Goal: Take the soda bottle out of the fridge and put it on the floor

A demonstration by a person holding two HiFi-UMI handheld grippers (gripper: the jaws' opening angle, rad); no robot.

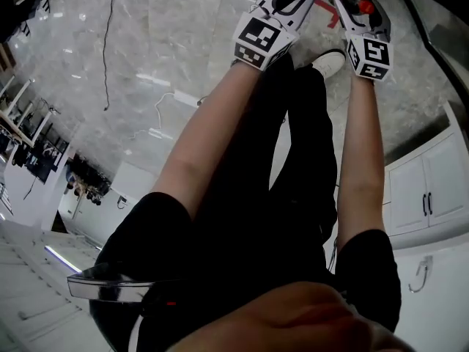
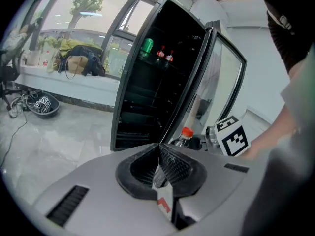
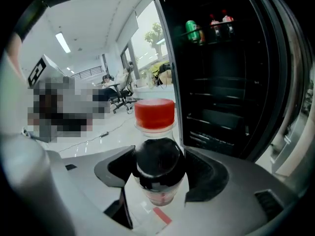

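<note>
While the right gripper (image 3: 161, 176) clamps the bottle (image 3: 154, 115) between its jaws, the left gripper (image 2: 161, 163) is closed and empty; both forearms extend toward the floor (image 1: 146, 50).

Head view: black cable (image 1: 108, 50) ran down from 11 o'clock; white cabinet (image 1: 429, 185) with dark handles at 3 o'clock.

Left gripper view: green can (image 2: 146, 45) and two red-capped bottles (image 2: 165, 54) near 12 o'clock. Dark bags (image 2: 81, 63) sat on white ledge (image 2: 74, 81) at 10 o'clock. Tree (image 2: 86, 4) at 11 o'clock.
</note>
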